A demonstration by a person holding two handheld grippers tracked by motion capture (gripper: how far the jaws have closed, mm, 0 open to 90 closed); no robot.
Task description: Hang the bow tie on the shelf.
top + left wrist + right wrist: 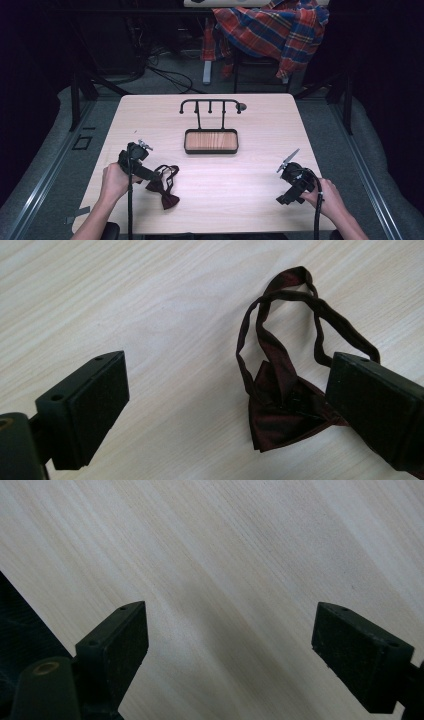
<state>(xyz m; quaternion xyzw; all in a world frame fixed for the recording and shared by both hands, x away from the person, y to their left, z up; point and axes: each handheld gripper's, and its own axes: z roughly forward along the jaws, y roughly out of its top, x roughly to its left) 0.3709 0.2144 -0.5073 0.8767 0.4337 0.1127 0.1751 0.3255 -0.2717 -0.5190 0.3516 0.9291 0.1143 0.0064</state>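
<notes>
Pale wood grain runs across my table, dark floor all around it. I've got the dark red bow tie lying flat near the front edge, around seven o'clock from the table's centre, its thin strap looped up toward twelve o'clock. In the left gripper view the bow tie sits against my right-hand jaw, the knot partly tucked behind that pad, while the strap loop curls out past the jaw tip. My left gripper is spread wide, jaws well apart, nothing pinched between them; whether the pad is actually touching the cloth I cannot tell. In the high view the left gripper is just beside the tie, at its nine o'clock. Moving outward, the right gripper hangs over bare wood at about four o'clock from centre, well apart from the tie; in its own view the right gripper has jaws gaping, only tabletop between them. Up at twelve o'clock stands a black rack with hooks over a wooden tray. Behind the table, a plaid shirt drapes over a chair.
</notes>
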